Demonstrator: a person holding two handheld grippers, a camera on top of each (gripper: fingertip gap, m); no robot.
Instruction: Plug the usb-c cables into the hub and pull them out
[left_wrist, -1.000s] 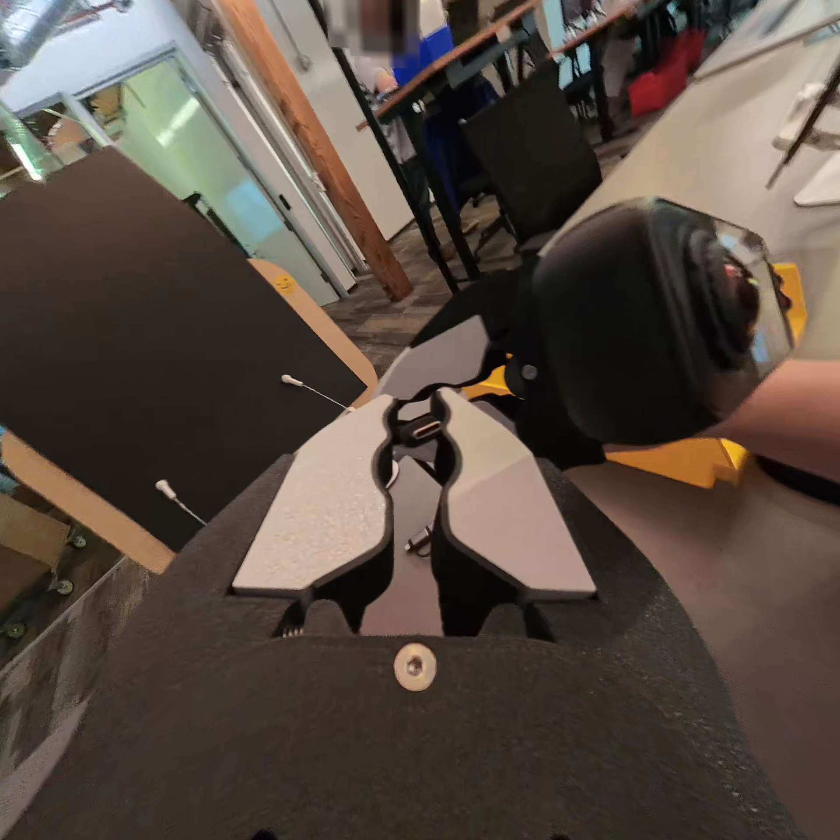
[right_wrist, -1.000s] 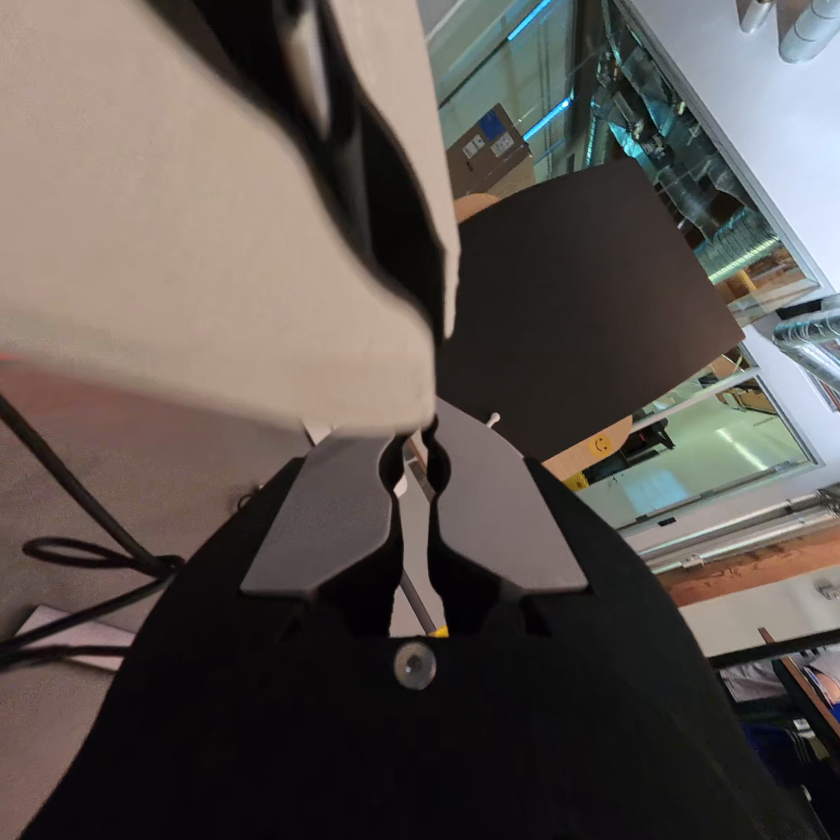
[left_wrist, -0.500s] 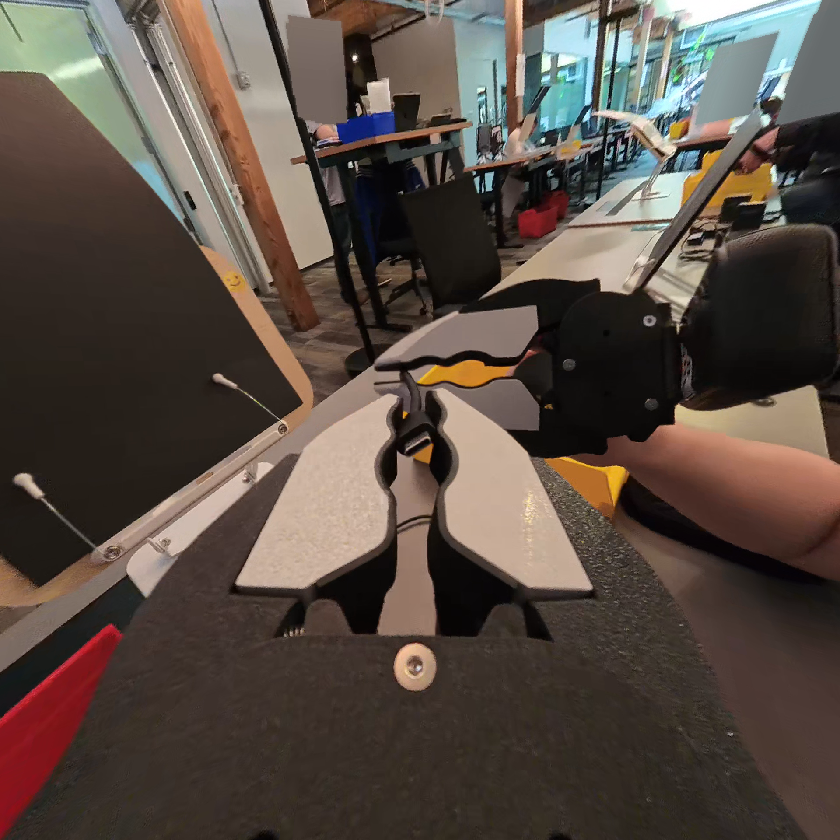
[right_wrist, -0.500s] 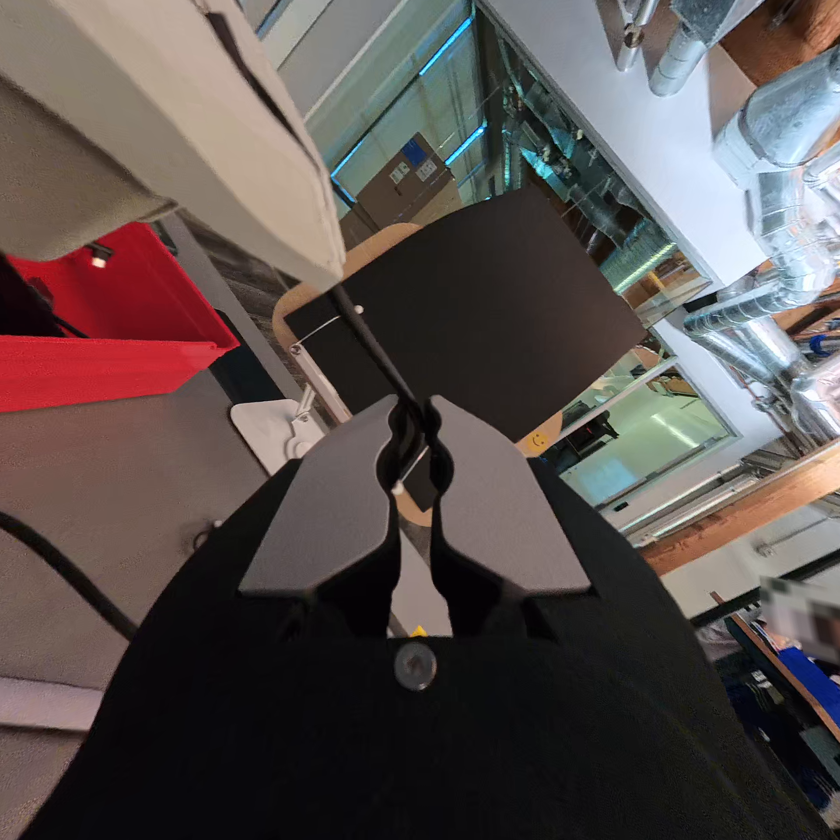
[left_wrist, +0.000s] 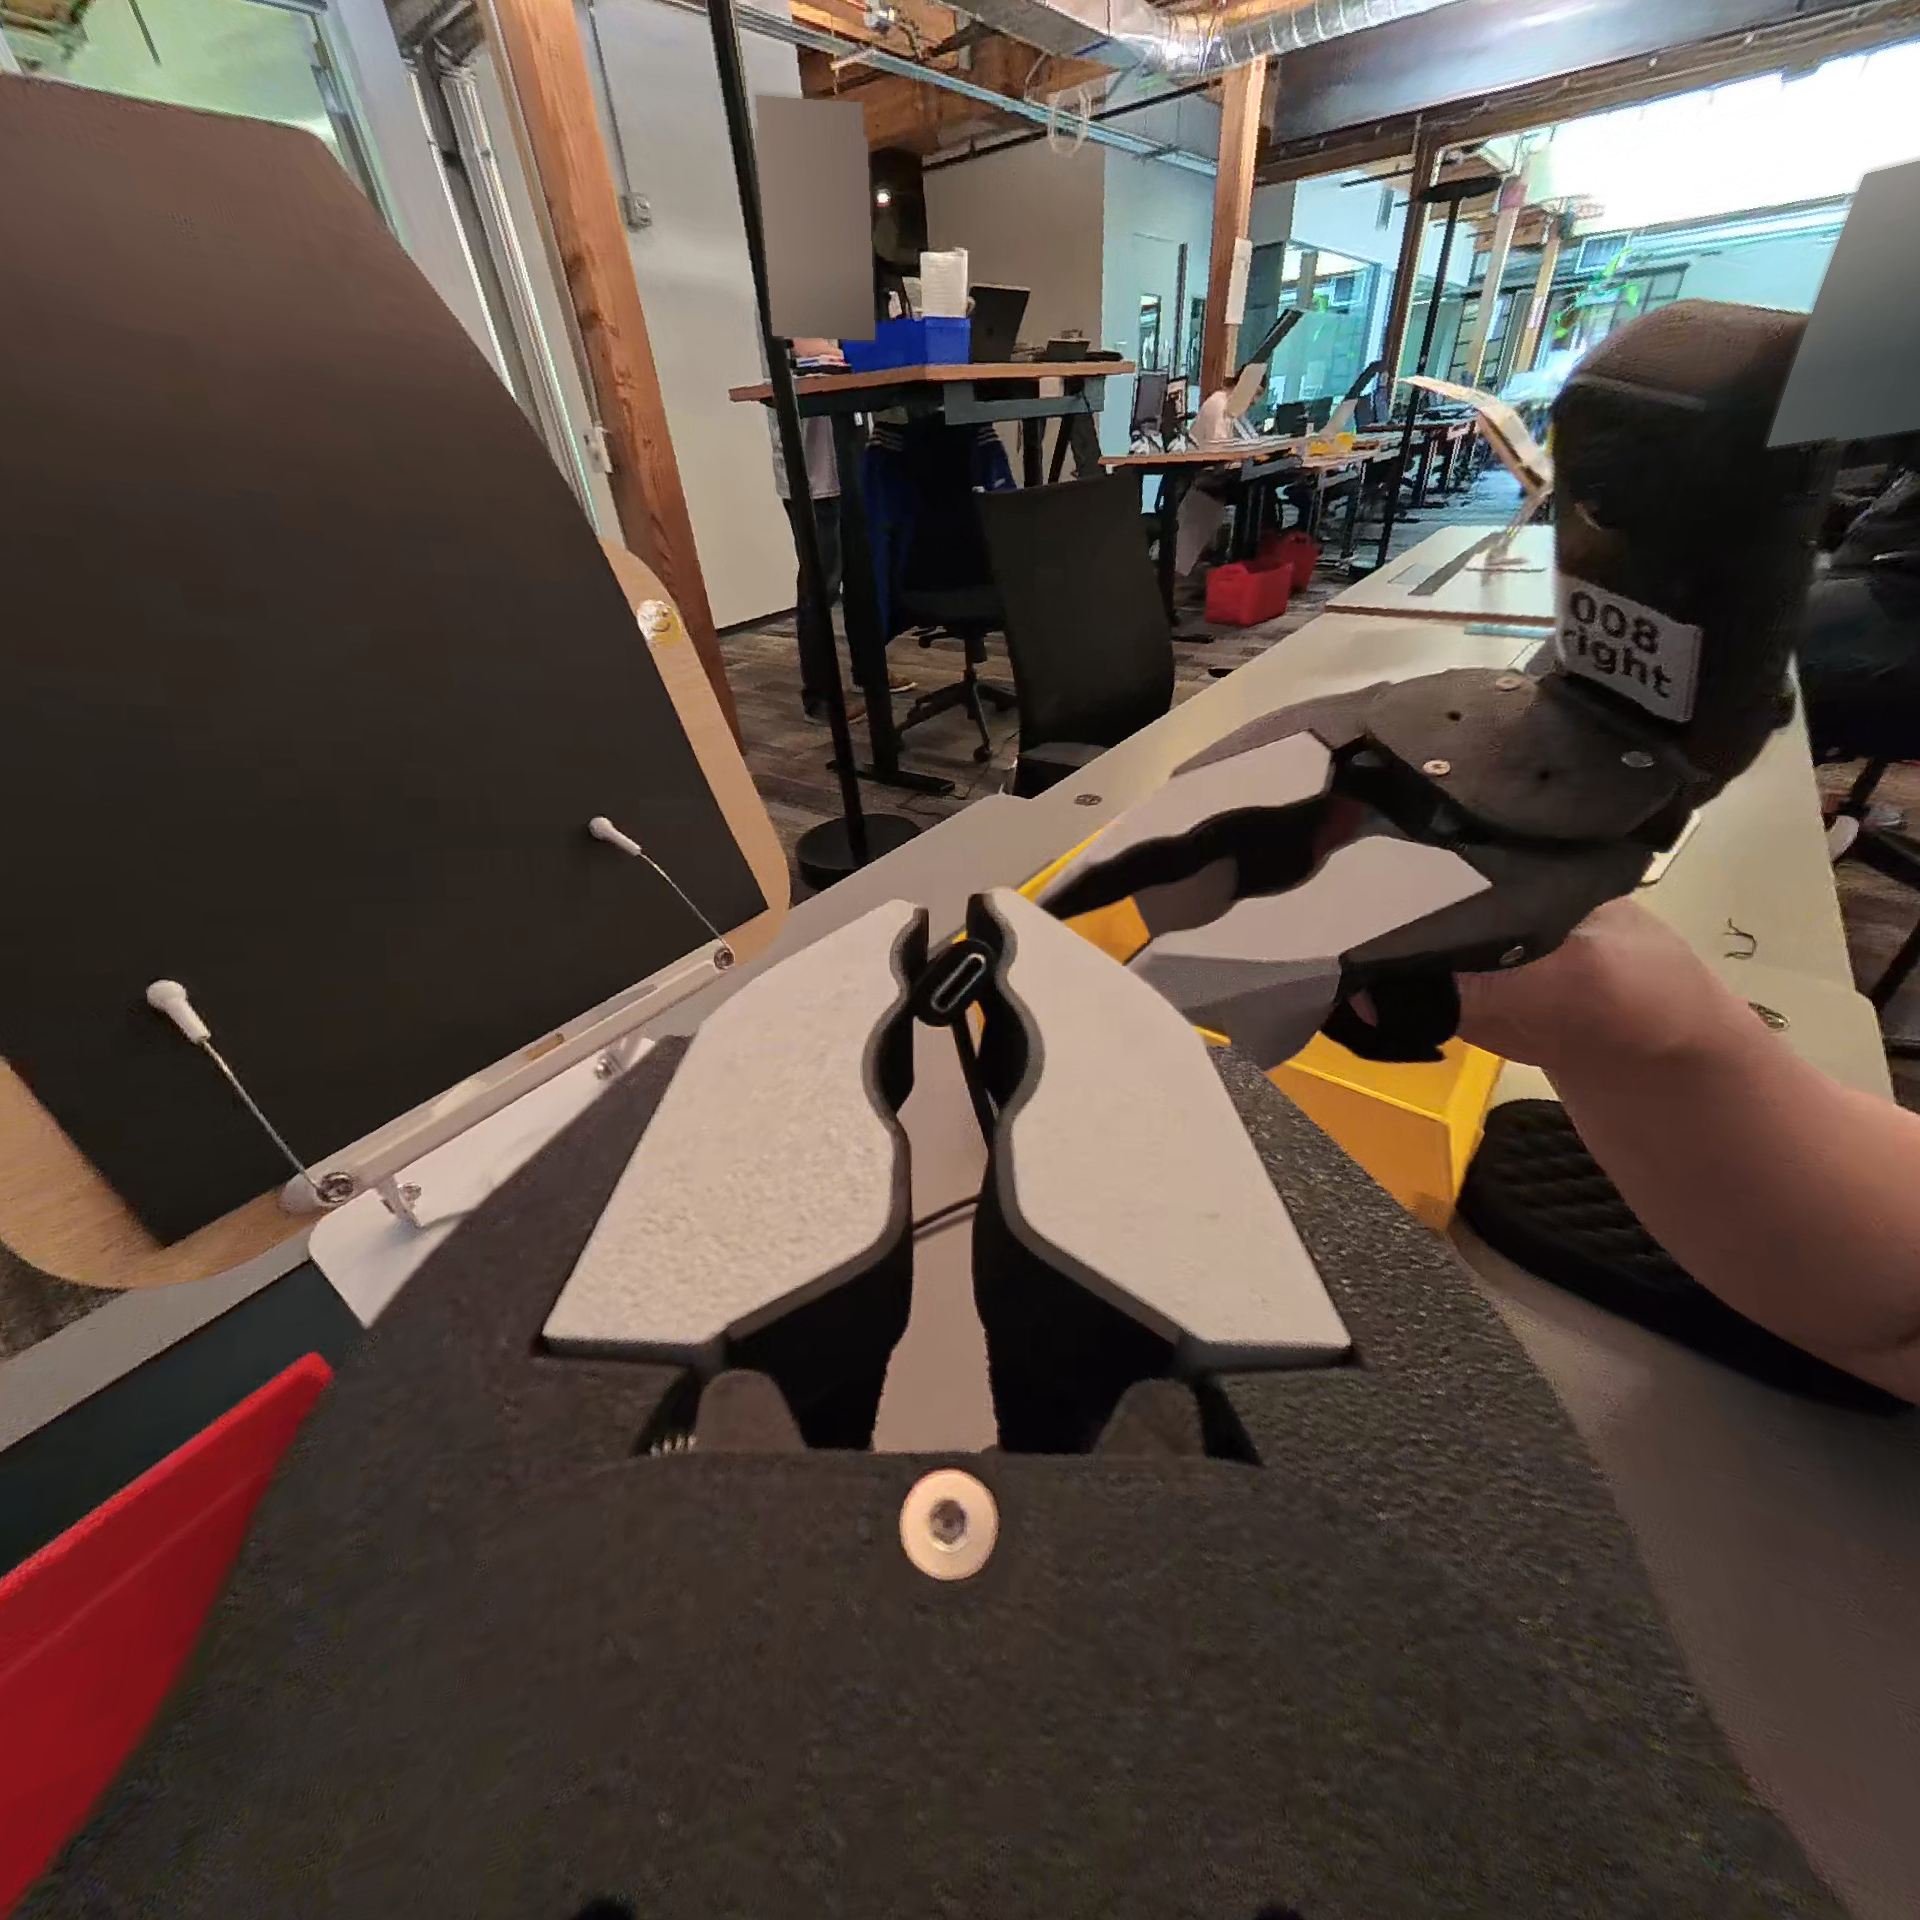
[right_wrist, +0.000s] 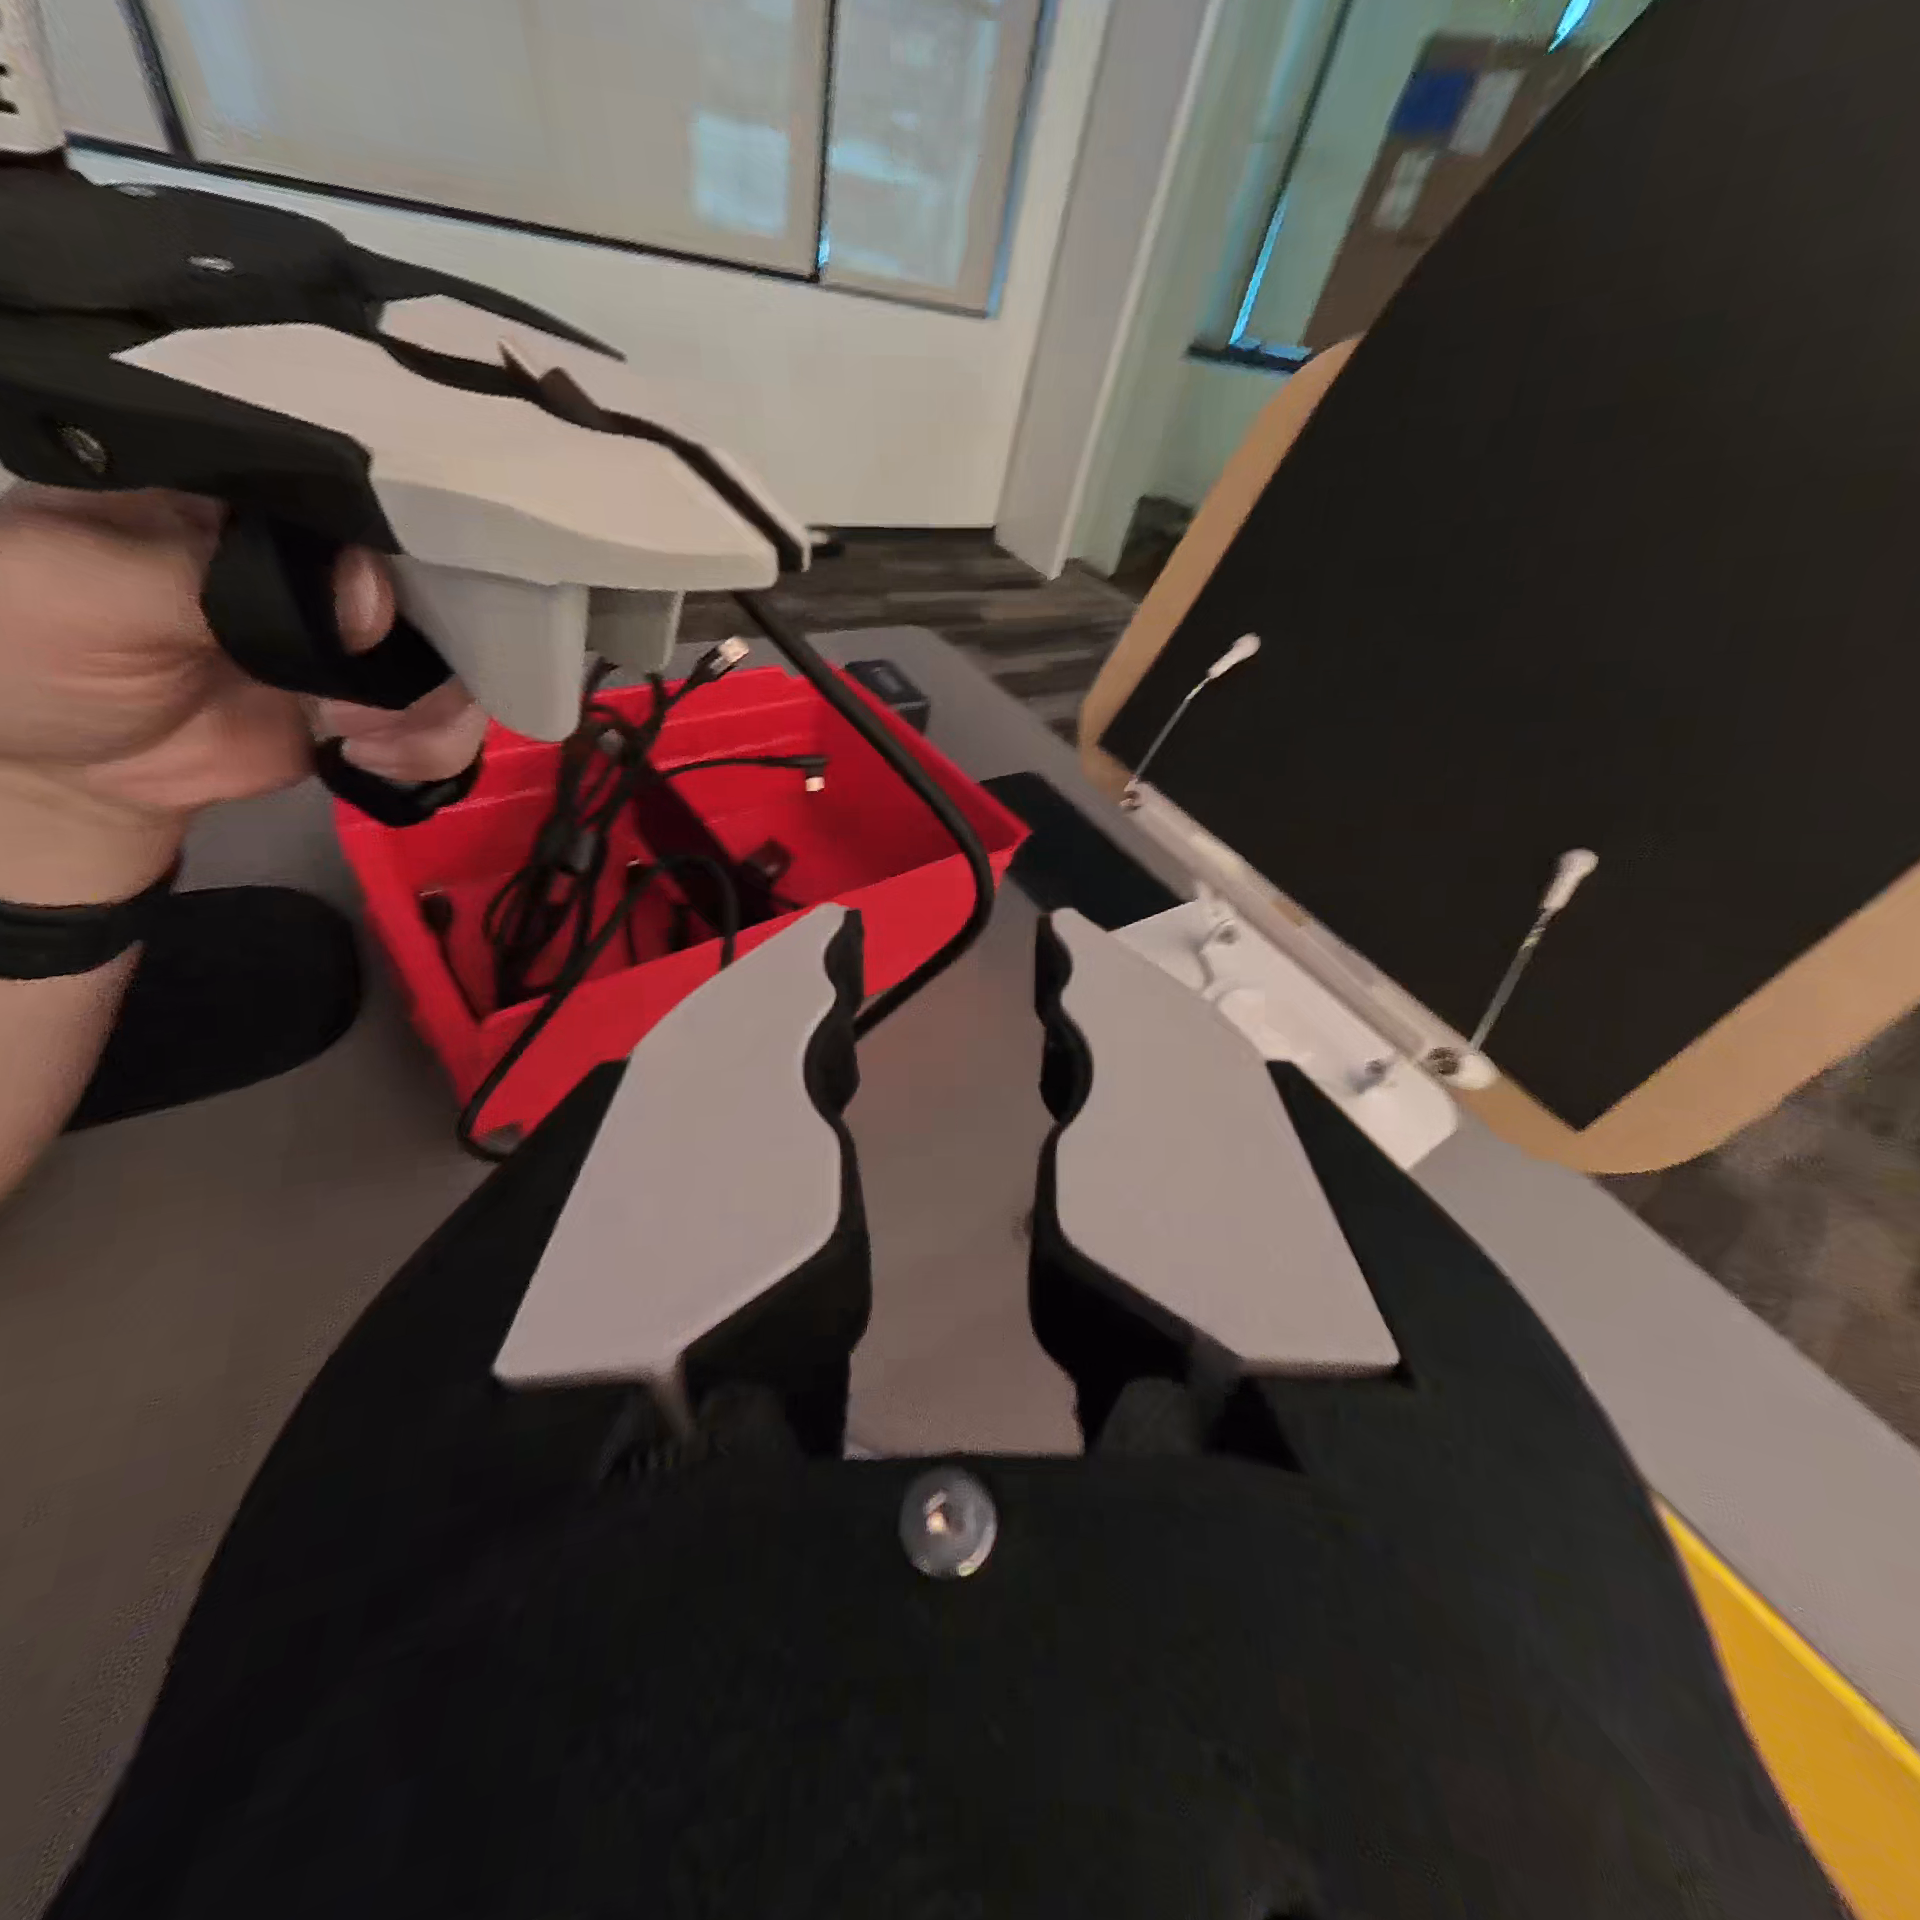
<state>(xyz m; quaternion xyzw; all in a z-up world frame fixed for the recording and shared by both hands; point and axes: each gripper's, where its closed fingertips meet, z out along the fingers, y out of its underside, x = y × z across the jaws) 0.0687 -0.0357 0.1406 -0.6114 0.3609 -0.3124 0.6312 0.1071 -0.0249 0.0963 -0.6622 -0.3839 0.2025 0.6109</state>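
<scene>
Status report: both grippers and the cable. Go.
Left gripper jaws clamped on black USB-C plug. Right gripper jaws open, empty. Cable trails beside red bin. Hub not seen.

Right gripper (right_wrist: 945, 940) jaws apart, black cable (right_wrist: 940, 810) trailing past red bin (right_wrist: 727, 821)

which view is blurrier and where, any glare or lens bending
Right wrist view is softer: the hand and windows smear. Left wrist view is sharp at the plug, with blown-out windows top right. Both bend straight edges outward.
</scene>
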